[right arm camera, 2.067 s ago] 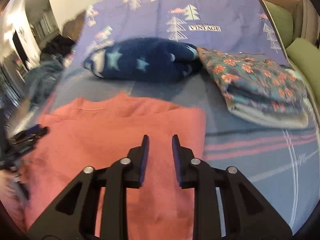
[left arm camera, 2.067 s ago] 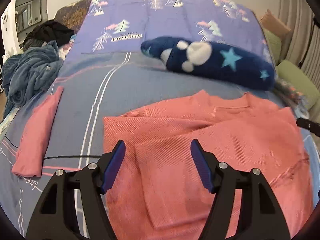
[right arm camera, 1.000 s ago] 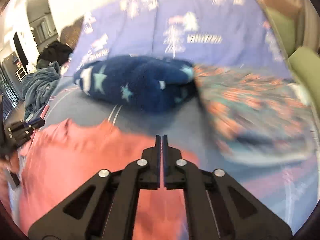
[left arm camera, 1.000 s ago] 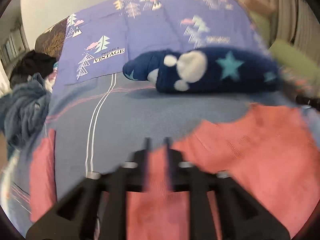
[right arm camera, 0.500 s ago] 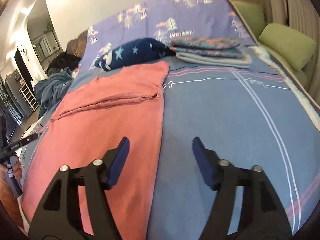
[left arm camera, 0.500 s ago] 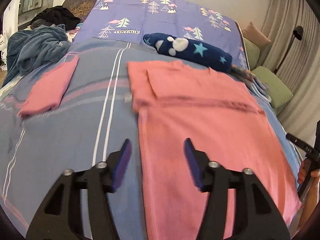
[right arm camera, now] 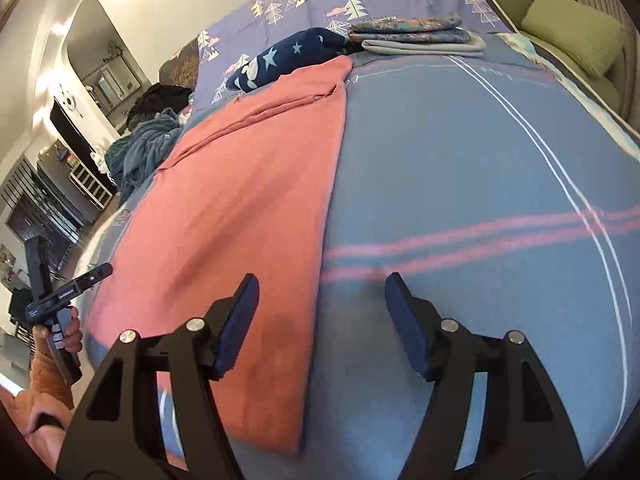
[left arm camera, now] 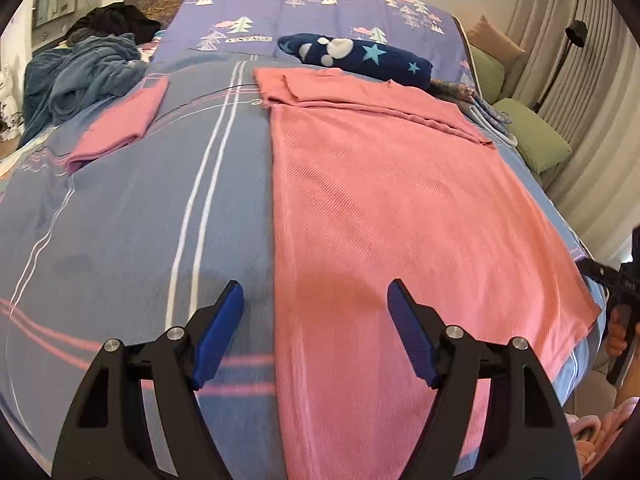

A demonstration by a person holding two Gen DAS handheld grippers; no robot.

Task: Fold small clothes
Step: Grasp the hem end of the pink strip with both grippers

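Note:
A coral pink garment (left arm camera: 400, 208) lies spread flat and long on the blue striped bedspread (left arm camera: 140, 220), with its far end folded over into a band near the top. It also shows in the right wrist view (right arm camera: 248, 184). My left gripper (left arm camera: 316, 320) is open and empty, hovering over the garment's near left edge. My right gripper (right arm camera: 320, 312) is open and empty, over the garment's near right edge. A folded pink garment (left arm camera: 124, 124) lies at the left.
A navy star-patterned fleece roll (left arm camera: 360, 56) lies beyond the garment. Folded floral clothes (right arm camera: 412, 32) are stacked at the far right. A heap of blue and black clothes (left arm camera: 88, 68) sits far left. Green cushions (right arm camera: 572, 36) and curtains line the right side.
Both grippers shut on the garment's far end, folded it over, then opened and pulled back to its near end. The garment now lies stretched out long.

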